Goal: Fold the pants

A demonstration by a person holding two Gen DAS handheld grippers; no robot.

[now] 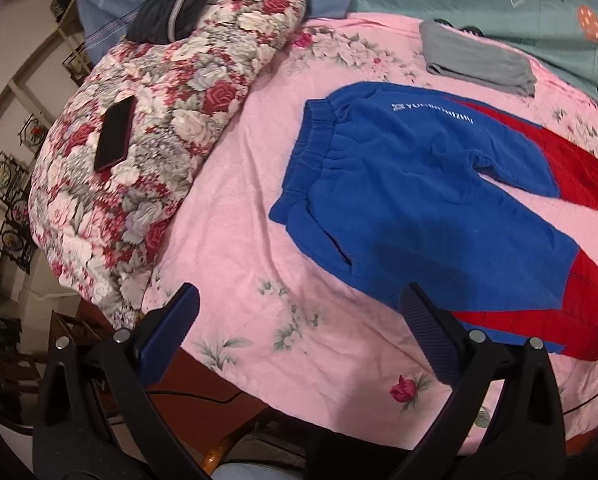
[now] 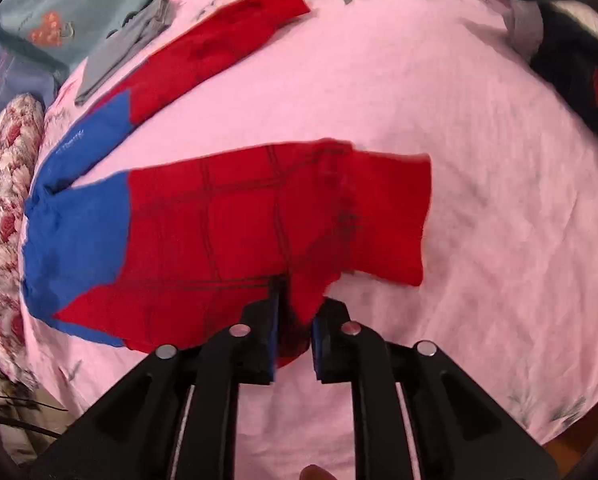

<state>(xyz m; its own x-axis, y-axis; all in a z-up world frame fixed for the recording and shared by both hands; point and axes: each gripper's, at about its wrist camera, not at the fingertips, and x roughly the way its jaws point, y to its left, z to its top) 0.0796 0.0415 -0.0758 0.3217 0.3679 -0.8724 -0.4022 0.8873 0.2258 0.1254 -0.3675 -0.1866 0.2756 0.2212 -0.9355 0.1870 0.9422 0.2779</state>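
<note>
Blue and red pants [image 1: 419, 200] lie flat on the pink bedsheet [image 1: 235, 200], waistband toward the floral quilt, both legs spread apart. My left gripper [image 1: 299, 320] is open and empty, hovering above the sheet just off the near blue hip. In the right wrist view the pants [image 2: 227, 232] stretch left to right. My right gripper [image 2: 295, 312] is shut on the near edge of the red lower leg and lifts a fold of it. The far leg [image 2: 227, 44] lies flat.
A folded floral quilt [image 1: 147, 152] with a dark phone [image 1: 115, 134] and a dark knitted item [image 1: 167, 12] on it lies left. A folded grey garment [image 1: 479, 60] lies beyond the pants. The bed edge [image 1: 235, 384] is near me.
</note>
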